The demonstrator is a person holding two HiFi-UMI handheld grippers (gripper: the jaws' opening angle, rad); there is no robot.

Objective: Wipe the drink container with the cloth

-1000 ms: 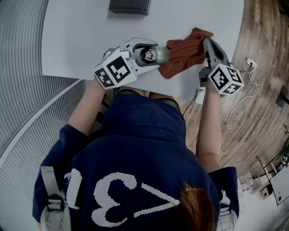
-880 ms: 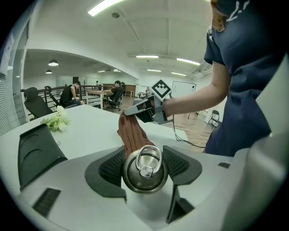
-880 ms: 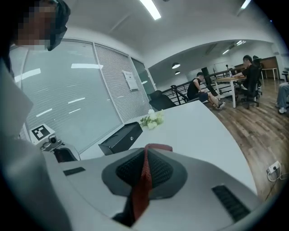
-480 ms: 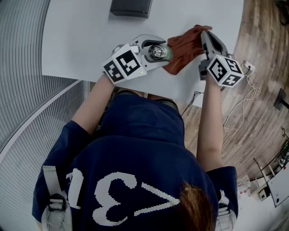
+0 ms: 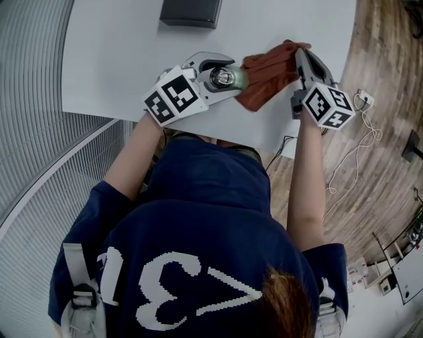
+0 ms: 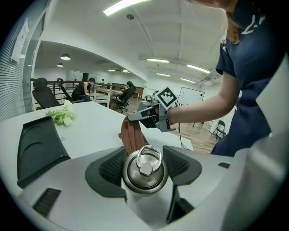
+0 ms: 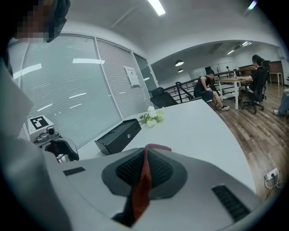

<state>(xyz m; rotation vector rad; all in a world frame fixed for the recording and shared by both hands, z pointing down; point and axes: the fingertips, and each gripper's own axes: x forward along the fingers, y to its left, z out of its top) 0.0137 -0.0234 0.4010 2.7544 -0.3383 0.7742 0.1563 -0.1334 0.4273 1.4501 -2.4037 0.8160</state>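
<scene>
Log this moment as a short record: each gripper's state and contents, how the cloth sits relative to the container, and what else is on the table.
left gripper: shut on the drink container, jaws on either side below its ring-handled metal lid
right gripper: shut on the cloth, a thin fold pinched between the pads
cloth vs container: the rust-red cloth appears to lie against the container's side
table: white; also holds a black box and white flowers
</scene>
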